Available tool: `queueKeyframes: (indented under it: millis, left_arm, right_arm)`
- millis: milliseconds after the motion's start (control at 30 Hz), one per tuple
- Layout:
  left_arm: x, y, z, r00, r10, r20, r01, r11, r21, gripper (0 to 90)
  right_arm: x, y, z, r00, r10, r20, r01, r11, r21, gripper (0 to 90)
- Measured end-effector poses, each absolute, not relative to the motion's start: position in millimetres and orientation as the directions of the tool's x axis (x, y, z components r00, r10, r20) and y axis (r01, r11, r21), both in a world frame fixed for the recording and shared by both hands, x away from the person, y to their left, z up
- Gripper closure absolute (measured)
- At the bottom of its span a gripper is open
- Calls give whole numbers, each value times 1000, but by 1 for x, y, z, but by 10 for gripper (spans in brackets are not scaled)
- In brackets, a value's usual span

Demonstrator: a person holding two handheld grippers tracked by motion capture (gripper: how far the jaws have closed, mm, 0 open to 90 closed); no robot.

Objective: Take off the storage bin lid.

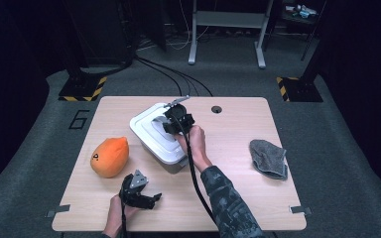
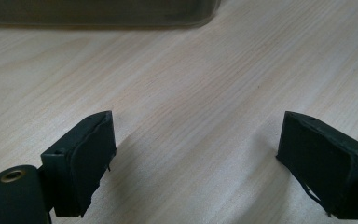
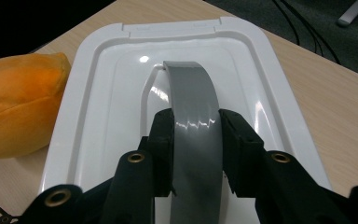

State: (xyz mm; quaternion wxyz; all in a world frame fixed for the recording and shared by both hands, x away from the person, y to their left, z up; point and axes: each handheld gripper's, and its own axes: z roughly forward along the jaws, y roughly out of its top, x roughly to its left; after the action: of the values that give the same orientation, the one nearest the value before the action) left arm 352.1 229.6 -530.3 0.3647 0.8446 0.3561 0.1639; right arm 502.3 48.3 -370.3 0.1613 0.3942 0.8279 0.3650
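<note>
- Right tongs (image 3: pixel 196 126) are clamped on the grey handle (image 3: pixel 193 93) of the white lid (image 3: pixel 98 93); one pad presses each side of the strap, which arches up from the lid's middle.
- From above, the right tongs (image 1: pixel 175 120) sit over the lid (image 1: pixel 146 130), which lies on a box (image 1: pixel 176 163) at the desk's middle, nearer the far edge.
- Left tongs (image 2: pixel 193 163) stand wide, with nothing between the pads and bare wood beneath them.
- From above, the left tongs (image 1: pixel 146 199) lie low at the near edge, left of centre, held in the left hand (image 1: pixel 116 210).
- The box's rounded corner (image 2: pixel 200 14) shows just beyond the left tongs, with open wood between.
- An orange plush fruit (image 1: pixel 110 156) lies left of the box, close to it but apart; in the right gripper view the fruit (image 3: pixel 18 107) sits just beside the lid's rim.
- A grey cloth (image 1: pixel 269 157) lies to the right, well apart from the box, near the right edge.
- Open room: a broad bare strip between box and cloth, and along the near edge right of the forearm.
- The desk (image 1: pixel 228 198) is pale wood with rounded corners and a small hole (image 1: pixel 216 109) near the far edge.
- Grey carpet surrounds it; cables (image 1: pixel 178 77) run off on the far side, and a grey metal frame (image 1: pixel 228 29) stands beyond in a dark room.
</note>
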Motion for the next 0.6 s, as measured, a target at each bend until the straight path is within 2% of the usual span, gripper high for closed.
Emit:
queueKeyframes:
  millis: [600]
  left_arm:
    - [352, 230, -530, 691, 723, 11, 485, -475, 734, 110]
  right_arm:
    - [496, 35, -350, -630, 776, 12, 490, 386, 782, 668]
